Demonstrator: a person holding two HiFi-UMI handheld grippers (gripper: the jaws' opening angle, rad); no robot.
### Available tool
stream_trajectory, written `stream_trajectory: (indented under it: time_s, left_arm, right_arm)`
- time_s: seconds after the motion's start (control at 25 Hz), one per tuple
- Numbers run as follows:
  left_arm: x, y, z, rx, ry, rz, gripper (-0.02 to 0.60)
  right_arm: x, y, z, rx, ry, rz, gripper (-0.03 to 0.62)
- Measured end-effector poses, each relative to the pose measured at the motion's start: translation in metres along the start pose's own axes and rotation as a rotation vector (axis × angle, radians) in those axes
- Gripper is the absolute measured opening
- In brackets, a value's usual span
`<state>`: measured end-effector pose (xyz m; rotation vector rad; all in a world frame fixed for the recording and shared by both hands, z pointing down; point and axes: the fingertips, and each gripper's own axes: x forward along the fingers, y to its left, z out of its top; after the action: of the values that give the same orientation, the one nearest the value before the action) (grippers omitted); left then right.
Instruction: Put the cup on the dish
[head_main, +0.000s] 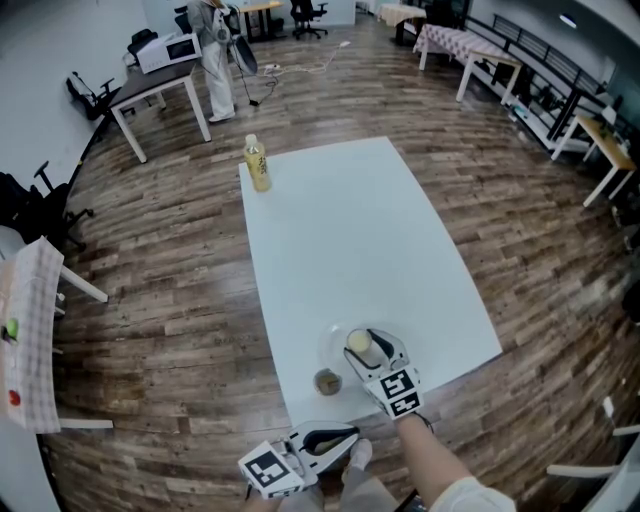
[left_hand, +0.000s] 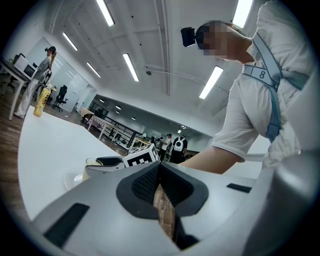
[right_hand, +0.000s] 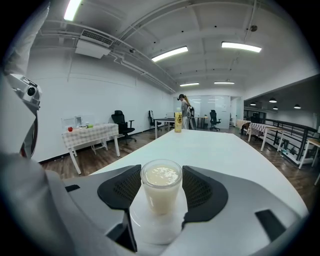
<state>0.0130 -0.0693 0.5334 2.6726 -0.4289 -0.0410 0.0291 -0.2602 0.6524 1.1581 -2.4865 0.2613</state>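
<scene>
R tongs (right_hand: 161, 175) grip cup (right_hand: 161, 195), standing on dish (right_hand: 150, 227) at 6 o'clock of tabletop (head_main: 340, 230) | L tongs (left_hand: 159, 172) closed, empty | risk: jerky release could tip cup, spill drink.

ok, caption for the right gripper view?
Right gripper fingers grip the cup of milky liquid, upright on the dish.

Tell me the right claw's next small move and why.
Probably open the right claw slightly and back away: the cup already stands upright on the dish, pads against its sides, so only letting go seems left.
</scene>
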Motion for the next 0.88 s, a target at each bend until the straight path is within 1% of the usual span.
stream_trajectory:
  time_s: [0.2,0.4,0.88]
  left_arm:
    - [0.001,0.001,-0.001,0.0,0.005,0.001,0.002]
    - [-0.001,0.003,-0.001,-0.001,0.004,0.005,0.002]
    - [0.005,-0.003,0.006,0.027,0.007,-0.023,0.002]
  right_arm:
    - [0.0,-0.002,0.003,0.003,-0.011,0.0,0.262]
    - [-0.003,-0.002,0.016,0.0,-0.041,0.0,0.265]
    - [-0.02,-0.002,0.026,-0.004,-0.055,-0.011,0.265]
